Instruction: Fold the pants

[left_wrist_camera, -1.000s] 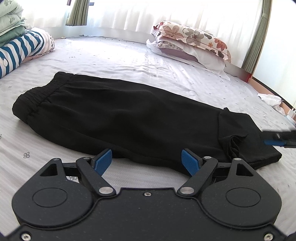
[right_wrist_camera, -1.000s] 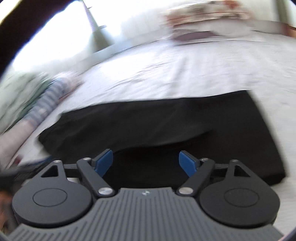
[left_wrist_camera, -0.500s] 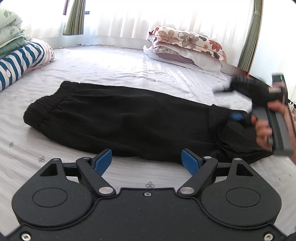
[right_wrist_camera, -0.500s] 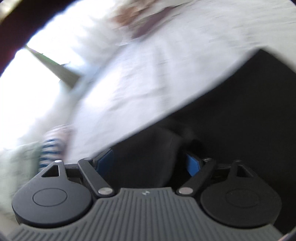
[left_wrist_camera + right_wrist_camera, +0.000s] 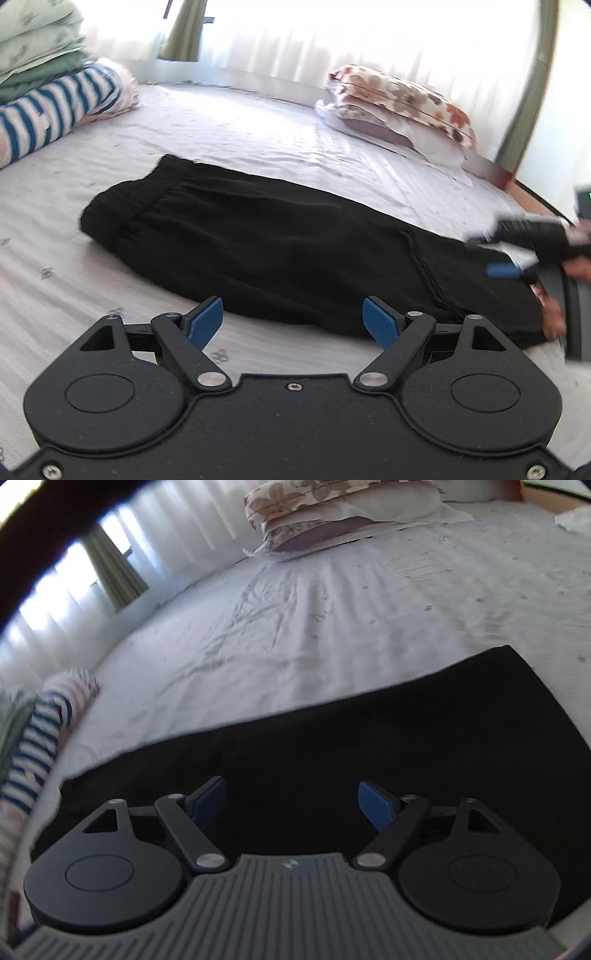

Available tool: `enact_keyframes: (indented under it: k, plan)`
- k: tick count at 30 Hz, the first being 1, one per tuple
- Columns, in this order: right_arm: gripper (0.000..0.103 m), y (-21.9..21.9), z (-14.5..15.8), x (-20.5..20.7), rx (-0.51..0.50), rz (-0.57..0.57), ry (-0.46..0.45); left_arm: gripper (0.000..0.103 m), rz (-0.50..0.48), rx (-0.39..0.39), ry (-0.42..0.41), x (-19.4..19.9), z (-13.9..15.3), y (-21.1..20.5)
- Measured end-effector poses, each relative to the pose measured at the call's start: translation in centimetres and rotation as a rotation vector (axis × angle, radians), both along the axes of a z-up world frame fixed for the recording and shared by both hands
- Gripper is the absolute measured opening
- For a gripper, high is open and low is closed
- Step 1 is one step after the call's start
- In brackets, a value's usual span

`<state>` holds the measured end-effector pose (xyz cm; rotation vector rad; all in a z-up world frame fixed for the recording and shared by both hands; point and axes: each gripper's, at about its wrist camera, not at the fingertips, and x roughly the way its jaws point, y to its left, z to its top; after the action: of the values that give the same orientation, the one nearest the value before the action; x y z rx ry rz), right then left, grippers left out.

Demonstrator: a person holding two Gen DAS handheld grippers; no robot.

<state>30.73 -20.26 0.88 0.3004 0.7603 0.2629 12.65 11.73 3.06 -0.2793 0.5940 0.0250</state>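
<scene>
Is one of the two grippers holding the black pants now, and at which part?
Nothing is held. Left gripper and right gripper are both open; the pants lie flat.

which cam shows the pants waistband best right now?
Left wrist. The black pants lie lengthwise across the bed, and the gathered waistband shows at their far left end. The right wrist view shows only a flat black stretch of the pants, with no waistband visible.

Your right tool [image 5: 517, 254] and the hand [image 5: 561, 295] holding it look blurry at the picture's right edge, which cuts them off. They hide the far end of the pants [image 5: 280, 251]. The striped bedding [image 5: 33, 753] is blurry and cut off too.
</scene>
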Motion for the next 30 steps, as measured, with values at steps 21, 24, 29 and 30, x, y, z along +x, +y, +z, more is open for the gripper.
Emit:
enact_keyframes:
  k: [21,24,29,30]
  plan:
    - [0.036,5.4,-1.6,-7.5,-0.228,0.133,-0.123,0.085,0.202,-0.107,0.022,2.0,-1.1,6.8]
    - [0.051,6.3,-2.2,-7.2,-0.307,0.119,-0.154,0.085,0.222,-0.132,0.026,2.2,-1.4,7.2]
    - [0.026,8.3,-3.0,-6.5,-0.379,0.125,-0.182,0.085,0.246,-0.188,0.030,2.5,-1.9,7.9]
    - [0.019,8.5,-3.0,-6.5,-0.374,0.102,-0.182,0.085,0.250,-0.196,0.031,2.6,-1.9,8.0]
